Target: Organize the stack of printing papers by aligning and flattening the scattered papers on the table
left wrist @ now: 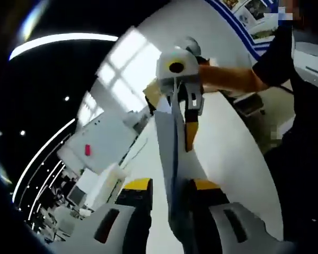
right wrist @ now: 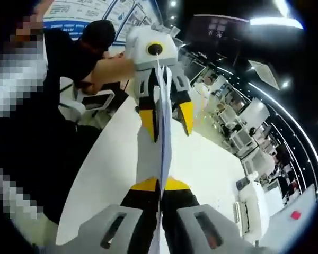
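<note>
Both grippers pinch one stack of papers [right wrist: 161,132] edge-on, lifted above the white table [right wrist: 212,164]. At bottom centre of its view the right gripper [right wrist: 160,186] is clamped tight on it; the left gripper [left wrist: 170,186], low in its own view, grips the opposite end.

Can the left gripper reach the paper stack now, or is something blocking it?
Yes, apparently: the left gripper already seems closed on one edge of the paper stack, held on edge above the white table; the right gripper grips the opposite edge.
</note>
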`<state>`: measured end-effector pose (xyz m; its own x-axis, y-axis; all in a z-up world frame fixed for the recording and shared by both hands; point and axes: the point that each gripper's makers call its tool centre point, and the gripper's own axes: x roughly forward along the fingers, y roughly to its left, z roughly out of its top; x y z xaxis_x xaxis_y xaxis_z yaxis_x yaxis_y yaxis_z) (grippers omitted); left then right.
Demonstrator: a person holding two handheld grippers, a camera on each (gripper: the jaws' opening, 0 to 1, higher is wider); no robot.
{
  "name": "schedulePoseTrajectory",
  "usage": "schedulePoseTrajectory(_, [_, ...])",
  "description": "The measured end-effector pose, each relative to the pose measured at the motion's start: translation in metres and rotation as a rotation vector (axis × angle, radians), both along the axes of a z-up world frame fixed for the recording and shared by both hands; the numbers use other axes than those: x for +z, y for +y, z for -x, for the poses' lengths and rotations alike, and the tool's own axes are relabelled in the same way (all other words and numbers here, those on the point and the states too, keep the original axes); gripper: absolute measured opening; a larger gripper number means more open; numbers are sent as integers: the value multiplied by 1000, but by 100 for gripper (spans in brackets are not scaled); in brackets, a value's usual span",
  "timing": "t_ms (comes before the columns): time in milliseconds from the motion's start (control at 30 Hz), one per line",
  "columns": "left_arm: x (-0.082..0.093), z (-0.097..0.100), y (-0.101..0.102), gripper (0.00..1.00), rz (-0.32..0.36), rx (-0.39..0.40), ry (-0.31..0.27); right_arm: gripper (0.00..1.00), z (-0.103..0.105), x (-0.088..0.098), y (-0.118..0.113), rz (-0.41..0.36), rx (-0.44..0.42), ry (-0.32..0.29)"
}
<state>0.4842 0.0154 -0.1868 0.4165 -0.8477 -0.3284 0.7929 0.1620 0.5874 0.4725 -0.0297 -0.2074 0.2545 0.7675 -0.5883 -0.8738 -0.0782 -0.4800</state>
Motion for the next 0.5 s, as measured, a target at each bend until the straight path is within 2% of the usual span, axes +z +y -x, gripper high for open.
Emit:
schedulePoseTrajectory(67, [-4, 1, -1, 14, 8, -9, 24, 0, 0, 0, -1, -6, -5, 4])
schedulePoseTrajectory(167, [-11, 6, -5, 6, 4, -24, 44, 0, -3, 0, -3, -18, -23, 3])
schedulePoseTrajectory(200, [-12, 6, -5, 6, 4, -14, 28, 0, -5, 0, -5, -23, -32, 7])
schedulePoseTrajectory(300, [-10, 5, -4, 5, 4, 1, -18, 1, -11, 9, -5, -103, -56, -27])
schedulePoseTrajectory(333, [-6, 7, 0, 5, 22, 0, -21, 9, -16, 21, -9, -203, -96, -36])
schedulePoseTrajectory(367, [-2, 7, 3, 5, 53, 6, -18, 22, -19, 30, -14, -281, -135, -31])
schedulePoseTrajectory(400, [2, 7, 5, 5, 79, 10, -17, 31, -20, 36, -18, -333, -148, -19])
schedulePoseTrajectory(500, [19, 10, 24, 4, 179, -4, -30, 54, -16, 60, -50, -598, -157, 52])
